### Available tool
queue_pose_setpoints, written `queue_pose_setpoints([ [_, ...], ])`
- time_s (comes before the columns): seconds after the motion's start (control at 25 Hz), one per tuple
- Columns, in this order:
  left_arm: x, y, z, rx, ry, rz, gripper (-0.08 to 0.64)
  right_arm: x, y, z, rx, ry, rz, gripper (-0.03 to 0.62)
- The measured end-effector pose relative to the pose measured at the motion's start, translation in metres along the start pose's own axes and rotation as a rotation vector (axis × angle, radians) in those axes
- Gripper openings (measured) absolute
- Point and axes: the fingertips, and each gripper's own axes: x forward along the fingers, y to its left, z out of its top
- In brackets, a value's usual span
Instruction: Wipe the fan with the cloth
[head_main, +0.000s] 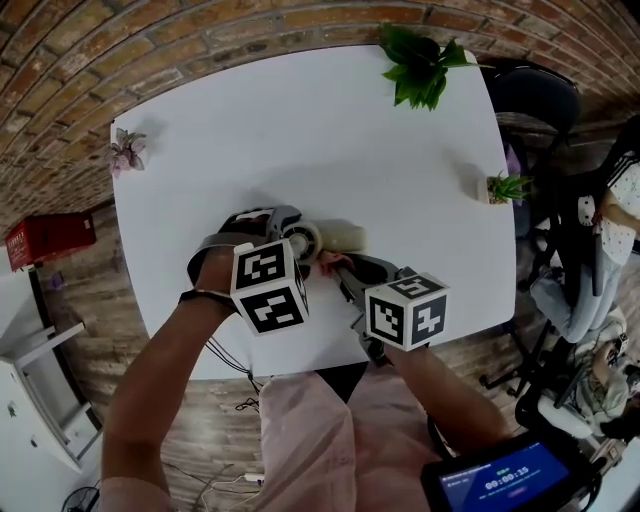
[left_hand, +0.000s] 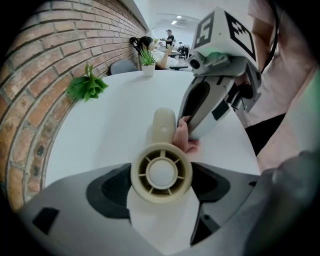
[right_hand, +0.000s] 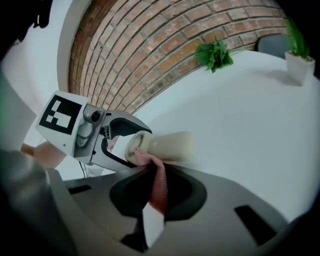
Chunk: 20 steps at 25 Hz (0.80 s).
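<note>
A small cream hand fan lies on its side on the white table. My left gripper is shut on its round grilled head, and the handle points away from it. My right gripper is shut on a pink cloth. The cloth touches the fan's side just behind the head. In the right gripper view the fan lies right beyond the jaws, with the left gripper holding its left end.
A leafy green plant sits at the table's far edge, a small potted plant at the right edge, a pink flower at the left. A dark chair and seated people are to the right. A red box lies on the floor.
</note>
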Motion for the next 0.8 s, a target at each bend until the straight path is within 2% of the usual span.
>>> queue_pose_setpoints([
  [0.2, 0.001, -0.001, -0.002, 0.009, 0.015, -0.002, 0.37, -0.01, -0.013, 0.0, 0.06, -0.013, -0.002, 0.038],
  [0.8, 0.002, -0.001, -0.004, 0.024, 0.046, -0.015, 0.37, -0.038, -0.049, 0.008, 0.142, -0.061, -0.021, 0.037],
])
